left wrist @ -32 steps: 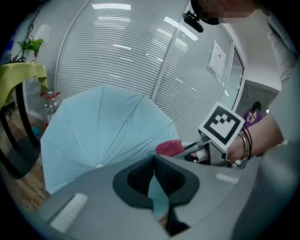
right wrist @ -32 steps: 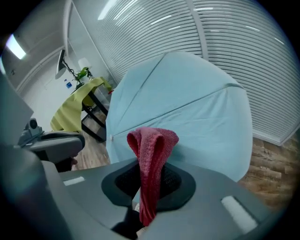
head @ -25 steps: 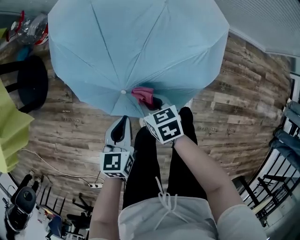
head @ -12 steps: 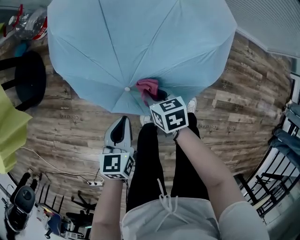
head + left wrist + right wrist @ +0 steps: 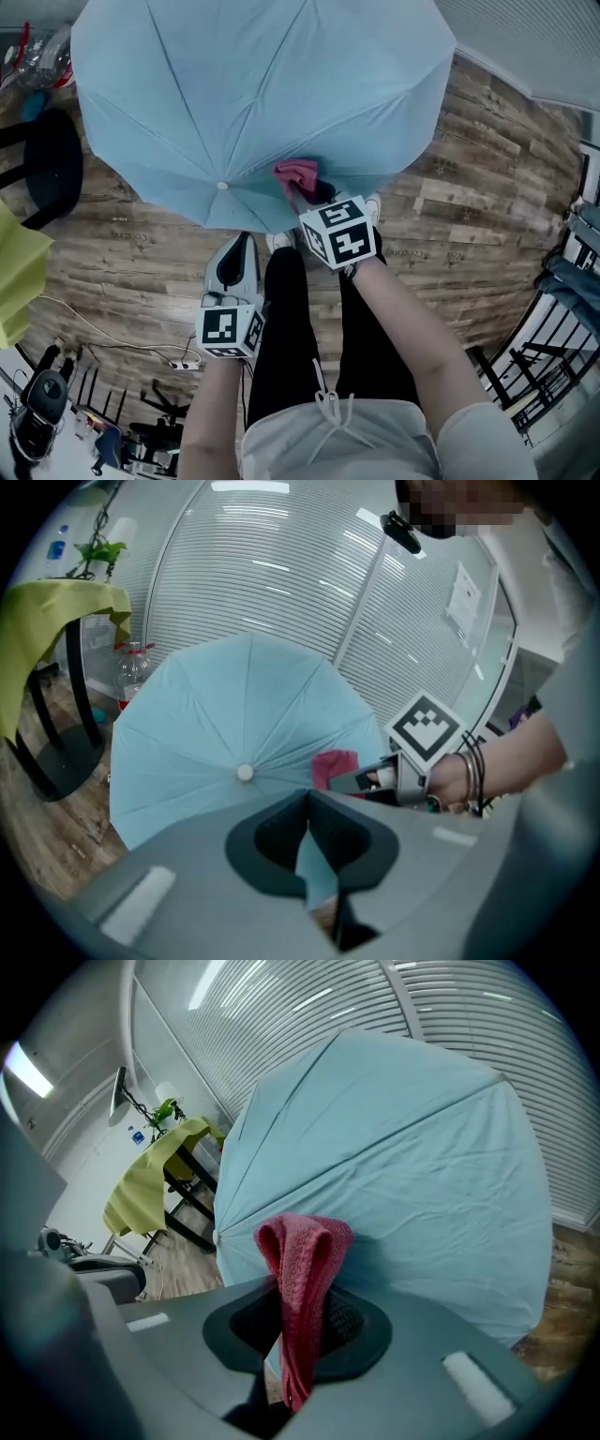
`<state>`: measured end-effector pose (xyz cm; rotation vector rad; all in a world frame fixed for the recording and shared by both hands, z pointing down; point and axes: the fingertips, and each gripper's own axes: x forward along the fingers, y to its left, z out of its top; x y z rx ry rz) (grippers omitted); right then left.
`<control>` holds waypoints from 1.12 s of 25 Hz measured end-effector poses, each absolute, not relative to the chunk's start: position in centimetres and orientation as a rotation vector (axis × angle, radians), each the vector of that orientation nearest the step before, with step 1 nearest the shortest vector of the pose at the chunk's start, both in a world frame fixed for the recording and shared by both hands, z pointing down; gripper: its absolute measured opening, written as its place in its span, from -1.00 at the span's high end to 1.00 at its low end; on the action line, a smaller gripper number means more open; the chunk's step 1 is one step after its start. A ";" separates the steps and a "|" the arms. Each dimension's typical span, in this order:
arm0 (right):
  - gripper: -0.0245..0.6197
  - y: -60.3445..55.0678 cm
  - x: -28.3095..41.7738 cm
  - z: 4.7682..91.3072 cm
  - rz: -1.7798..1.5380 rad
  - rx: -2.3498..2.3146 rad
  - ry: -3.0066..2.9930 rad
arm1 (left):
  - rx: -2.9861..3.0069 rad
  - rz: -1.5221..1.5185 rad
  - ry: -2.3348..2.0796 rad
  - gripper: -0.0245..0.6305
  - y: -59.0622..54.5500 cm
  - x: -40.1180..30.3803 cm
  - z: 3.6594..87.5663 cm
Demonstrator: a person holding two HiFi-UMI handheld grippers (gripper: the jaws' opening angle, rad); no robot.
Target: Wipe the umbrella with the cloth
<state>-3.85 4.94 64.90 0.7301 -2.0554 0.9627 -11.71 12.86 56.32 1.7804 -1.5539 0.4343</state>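
An open light-blue umbrella (image 5: 262, 94) lies over the wooden floor, its white tip cap (image 5: 222, 186) facing me. My right gripper (image 5: 311, 195) is shut on a folded pink cloth (image 5: 297, 174), which rests against the canopy near the cap. In the right gripper view the cloth (image 5: 302, 1279) hangs out between the jaws in front of the umbrella (image 5: 403, 1166). My left gripper (image 5: 242, 244) sits at the canopy's near edge. Its jaws (image 5: 307, 829) are shut, with a strip of blue fabric between them. From there the cloth (image 5: 335, 766) shows right of the cap (image 5: 245, 772).
A black stool (image 5: 52, 164) stands left of the umbrella, beside a table draped in yellow-green cloth (image 5: 19, 281). A cable and power strip (image 5: 183, 367) lie on the floor at lower left. A black metal rack (image 5: 553, 356) stands at right. The person's legs (image 5: 300, 319) are below the grippers.
The umbrella has shifted left, its tip cap moving left. The right gripper with the cloth moved slightly up and right across the canopy. The left gripper stayed put.
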 end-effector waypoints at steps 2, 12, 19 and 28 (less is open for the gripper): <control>0.73 4.3 -2.6 64.9 0.965 0.722 -2.063 | 1.788 0.435 -1.547 0.91 12.1 -10.2 56.3; 0.74 0.9 5.1 65.3 0.957 0.730 -2.062 | 1.797 0.468 -1.532 0.91 9.2 -3.0 56.6; 0.73 -1.4 9.7 66.0 0.933 0.741 -2.064 | 1.794 0.464 -1.525 0.91 6.4 1.0 57.4; 0.73 -4.7 16.1 66.6 0.901 0.798 -2.036 | 1.831 0.452 -1.503 0.91 1.4 6.8 57.5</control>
